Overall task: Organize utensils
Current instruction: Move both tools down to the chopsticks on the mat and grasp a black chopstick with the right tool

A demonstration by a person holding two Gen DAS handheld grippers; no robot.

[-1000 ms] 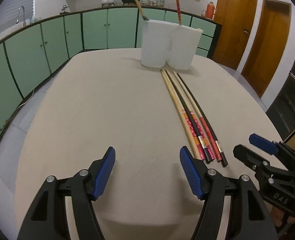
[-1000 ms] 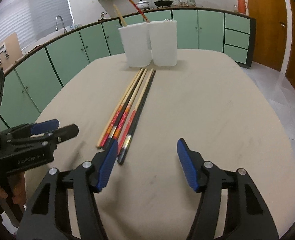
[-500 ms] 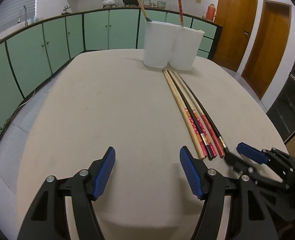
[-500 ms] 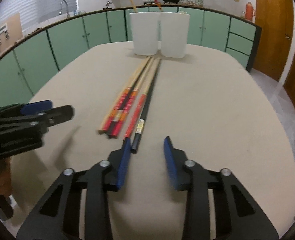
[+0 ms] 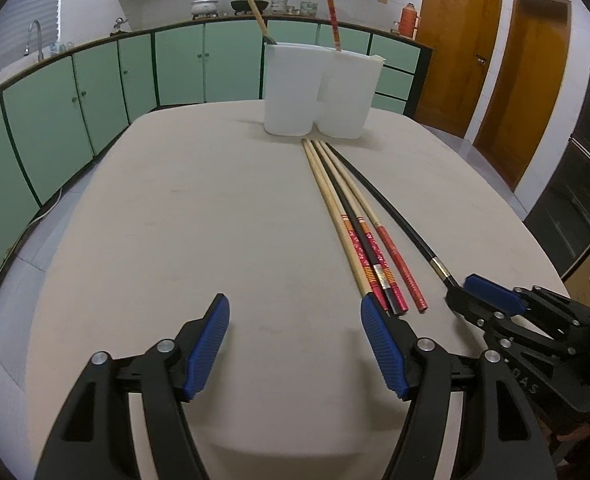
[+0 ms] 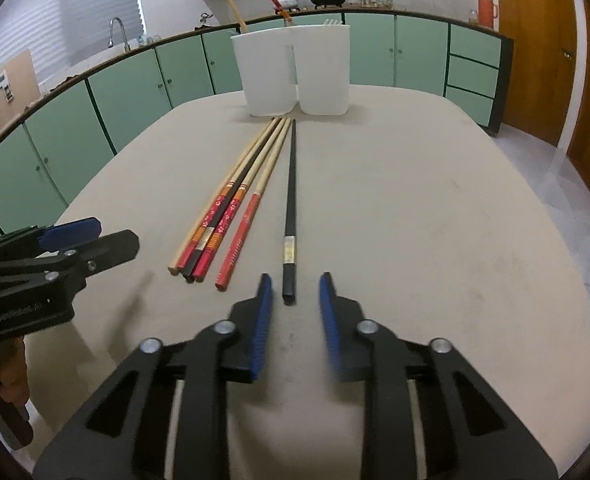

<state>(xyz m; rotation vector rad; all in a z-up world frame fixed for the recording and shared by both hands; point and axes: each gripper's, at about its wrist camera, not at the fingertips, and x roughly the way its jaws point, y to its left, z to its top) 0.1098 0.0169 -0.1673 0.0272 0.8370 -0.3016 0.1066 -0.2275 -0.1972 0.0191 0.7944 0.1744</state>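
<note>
Several long chopsticks (image 5: 353, 220) lie side by side on the beige table, pointing at two white holders (image 5: 321, 90). A black chopstick (image 6: 291, 208) lies apart to the right of the bundle (image 6: 231, 208). My right gripper (image 6: 293, 292) is open, its jaws partly closed either side of the black chopstick's near end, not touching it. It also shows in the left wrist view (image 5: 491, 296). My left gripper (image 5: 295, 320) is open and empty, just left of the bundle's near ends; it shows in the right wrist view (image 6: 91, 236). Each holder (image 6: 291, 72) has a chopstick standing in it.
The beige table (image 5: 199, 208) has rounded edges. Green kitchen cabinets (image 5: 75, 92) curve around the far side and left. Wooden doors (image 5: 495, 52) stand at the right. A hand (image 6: 11, 380) holds the left gripper's handle.
My right gripper moved forward and right to the black chopstick's near end and its jaws narrowed. The black chopstick now lies separate from the bundle. My left gripper stayed still.
</note>
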